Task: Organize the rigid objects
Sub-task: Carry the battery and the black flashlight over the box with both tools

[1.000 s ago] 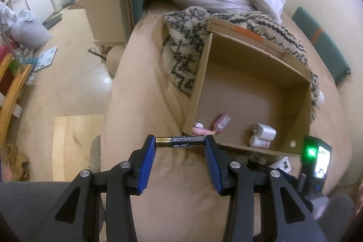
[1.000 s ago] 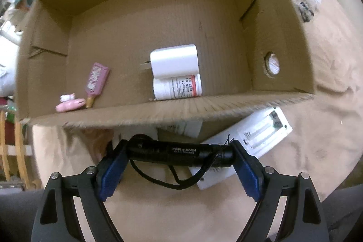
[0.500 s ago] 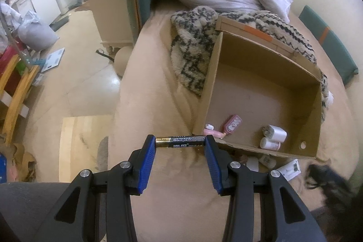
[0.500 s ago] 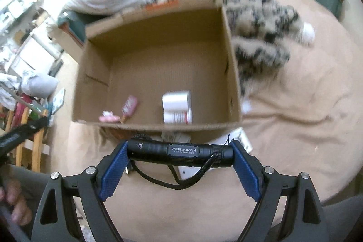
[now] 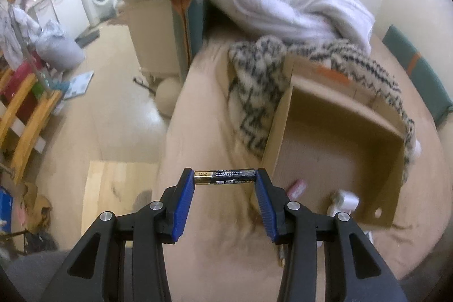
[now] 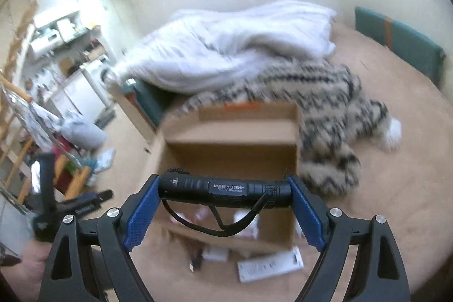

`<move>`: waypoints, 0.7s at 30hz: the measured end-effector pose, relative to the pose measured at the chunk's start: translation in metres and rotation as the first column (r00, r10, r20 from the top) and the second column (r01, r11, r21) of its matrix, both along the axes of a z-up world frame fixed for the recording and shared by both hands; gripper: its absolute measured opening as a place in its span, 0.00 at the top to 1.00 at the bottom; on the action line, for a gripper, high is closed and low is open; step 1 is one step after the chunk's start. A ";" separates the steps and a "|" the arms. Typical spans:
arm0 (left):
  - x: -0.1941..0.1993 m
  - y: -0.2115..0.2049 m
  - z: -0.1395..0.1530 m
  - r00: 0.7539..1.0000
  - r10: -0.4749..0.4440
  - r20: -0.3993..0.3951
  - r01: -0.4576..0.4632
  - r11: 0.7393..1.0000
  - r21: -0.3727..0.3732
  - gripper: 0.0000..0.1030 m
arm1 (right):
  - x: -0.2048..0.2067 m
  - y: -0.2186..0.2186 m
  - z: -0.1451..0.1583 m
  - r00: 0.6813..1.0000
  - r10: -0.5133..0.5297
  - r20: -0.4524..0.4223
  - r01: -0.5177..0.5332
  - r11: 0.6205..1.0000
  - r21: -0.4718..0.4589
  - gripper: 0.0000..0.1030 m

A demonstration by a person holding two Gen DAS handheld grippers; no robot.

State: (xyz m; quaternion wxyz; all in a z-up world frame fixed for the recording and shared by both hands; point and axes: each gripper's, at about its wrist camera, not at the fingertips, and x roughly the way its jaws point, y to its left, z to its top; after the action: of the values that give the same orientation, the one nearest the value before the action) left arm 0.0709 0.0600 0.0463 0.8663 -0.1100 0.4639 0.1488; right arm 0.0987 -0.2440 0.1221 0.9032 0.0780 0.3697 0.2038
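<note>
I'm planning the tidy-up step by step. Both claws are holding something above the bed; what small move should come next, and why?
Probably carry the right claw forward over the open cardboard box and lower it. It is clamped on the black flashlight end to end, raised in front of the box, which already holds a few small items. The left claw, gripping the battery, sits left of the box and could follow.

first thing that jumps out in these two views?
Each gripper pinches something end to end: the left gripper a battery, the right gripper a black flashlight with a dangling cord. Behind them an open cardboard box sits on the tan bed, against a patterned blanket.
</note>
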 end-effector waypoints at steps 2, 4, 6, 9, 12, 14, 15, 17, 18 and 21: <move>0.008 -0.005 0.011 1.000 -0.014 0.026 0.013 1.000 0.017 0.61 | 0.011 0.002 0.009 1.000 0.015 0.025 -0.016 1.000 0.024 0.10; 0.018 -0.011 0.020 0.998 -0.032 0.047 0.031 0.999 0.027 0.61 | 0.022 0.002 0.013 0.999 0.022 0.035 -0.024 0.998 0.050 0.10; 0.029 -0.018 0.025 0.997 -0.051 0.060 0.049 0.998 0.026 0.61 | 0.034 0.002 0.009 0.999 0.027 0.028 -0.030 0.996 0.083 0.10; 0.047 -0.034 0.027 0.994 -0.085 0.075 0.082 0.996 0.033 0.61 | 0.053 0.003 -0.011 0.999 0.027 -0.023 -0.024 0.993 0.113 0.10; 0.065 -0.049 0.014 0.991 -0.110 0.076 0.107 0.993 0.047 0.61 | 0.071 0.000 -0.046 0.994 0.016 -0.106 -0.001 0.991 0.137 0.10; 0.077 -0.059 -0.002 0.991 -0.122 0.048 0.119 0.991 0.057 0.61 | 0.078 -0.001 -0.073 0.988 0.007 -0.152 0.014 0.990 0.139 0.10; 0.081 -0.062 -0.009 0.991 -0.125 0.039 0.122 0.991 0.059 0.61 | 0.077 -0.001 -0.086 0.987 0.011 -0.161 0.011 0.991 0.134 0.10; 0.087 -0.067 -0.026 0.992 -0.124 0.015 0.123 0.990 0.065 0.61 | 0.077 0.001 -0.106 0.981 -0.002 -0.196 0.019 0.996 0.083 0.10; 0.089 -0.068 -0.033 0.992 -0.122 0.012 0.121 0.991 0.060 0.61 | 0.079 0.003 -0.112 0.975 -0.012 -0.223 0.025 0.998 0.055 0.10; 0.093 -0.069 -0.054 0.993 -0.114 -0.011 0.115 0.992 0.049 0.61 | 0.083 0.006 -0.128 0.965 -0.009 -0.262 0.018 0.999 0.030 0.10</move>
State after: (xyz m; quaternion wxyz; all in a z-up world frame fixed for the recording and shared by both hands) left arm 0.1636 -0.0089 -0.0075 0.8739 -0.0611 0.4693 0.1106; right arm 0.1816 -0.2376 -0.0056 0.8464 0.1212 0.4820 0.1915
